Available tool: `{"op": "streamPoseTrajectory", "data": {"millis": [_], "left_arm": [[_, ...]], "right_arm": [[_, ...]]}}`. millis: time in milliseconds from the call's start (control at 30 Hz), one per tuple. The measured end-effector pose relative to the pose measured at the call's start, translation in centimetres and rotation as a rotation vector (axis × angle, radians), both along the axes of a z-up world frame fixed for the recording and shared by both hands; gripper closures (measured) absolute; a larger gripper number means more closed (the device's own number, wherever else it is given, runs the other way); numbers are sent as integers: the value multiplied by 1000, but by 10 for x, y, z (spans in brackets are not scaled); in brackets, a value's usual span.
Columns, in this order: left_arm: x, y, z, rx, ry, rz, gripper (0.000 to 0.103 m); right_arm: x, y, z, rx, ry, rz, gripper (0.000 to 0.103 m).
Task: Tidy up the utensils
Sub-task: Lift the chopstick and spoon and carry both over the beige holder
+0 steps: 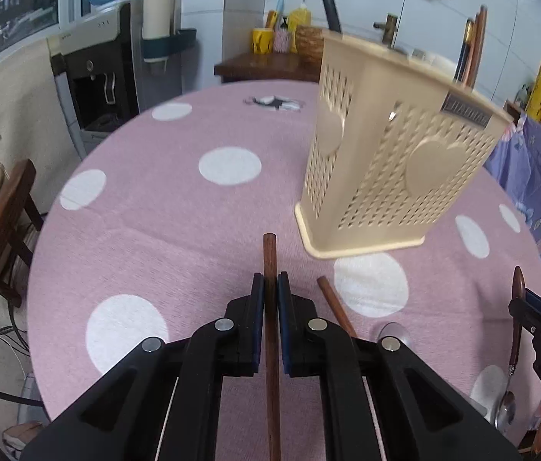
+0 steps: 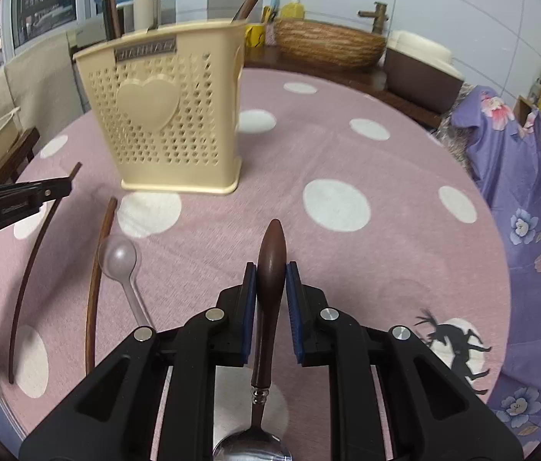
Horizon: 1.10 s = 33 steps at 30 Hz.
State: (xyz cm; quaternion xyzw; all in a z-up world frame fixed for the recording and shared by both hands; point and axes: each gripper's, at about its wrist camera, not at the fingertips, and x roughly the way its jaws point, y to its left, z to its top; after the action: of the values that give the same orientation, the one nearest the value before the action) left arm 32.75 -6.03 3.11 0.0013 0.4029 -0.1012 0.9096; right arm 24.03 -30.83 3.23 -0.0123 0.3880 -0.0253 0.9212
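The left gripper (image 1: 270, 288) was clamped on a chopstick (image 1: 270, 330), its blue pads pressed to the wood on both sides. The stick's tip reached a little past the fingers toward the holder (image 1: 397, 161); its near end ran off the bottom of the left wrist view.

A second chopstick (image 1: 335, 307) lay on the tablecloth (image 1: 178, 223) just right of that gripper, its lower part hidden behind the black finger. In the right wrist view it showed whole, beside a clear plastic spoon (image 2: 120, 265) whose handle end vanished behind the right tool's body.

The right gripper (image 2: 270, 288) was closed on the dark wooden handle of a spoon (image 2: 270, 269). The metal bowl was cut off at the bottom edge there.

The cream perforated holder stood on the cloth ahead of both tools, well apart from them. Dark sticks and a brown handle rose above its rim, but what they were could not be made out, and its inside was hidden.

At the left edge of the right wrist view, fingers with yellow nails were only partly in frame.
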Motion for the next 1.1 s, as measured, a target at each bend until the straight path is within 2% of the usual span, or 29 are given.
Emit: {"op": "streamPoseTrajectory", "data": {"millis": [267, 567, 1100], "left_arm": [[-31, 14, 46, -68, -130, -1, 95], [-61, 27, 81, -125, -243, -2, 95], [-75, 42, 106, -179, -312, 18, 95]], "right_arm": [[-20, -2, 31, 53, -98, 22, 87], [-38, 3, 53, 124, -170, 58, 87], [-37, 16, 72, 150, -203, 86, 87]]}}
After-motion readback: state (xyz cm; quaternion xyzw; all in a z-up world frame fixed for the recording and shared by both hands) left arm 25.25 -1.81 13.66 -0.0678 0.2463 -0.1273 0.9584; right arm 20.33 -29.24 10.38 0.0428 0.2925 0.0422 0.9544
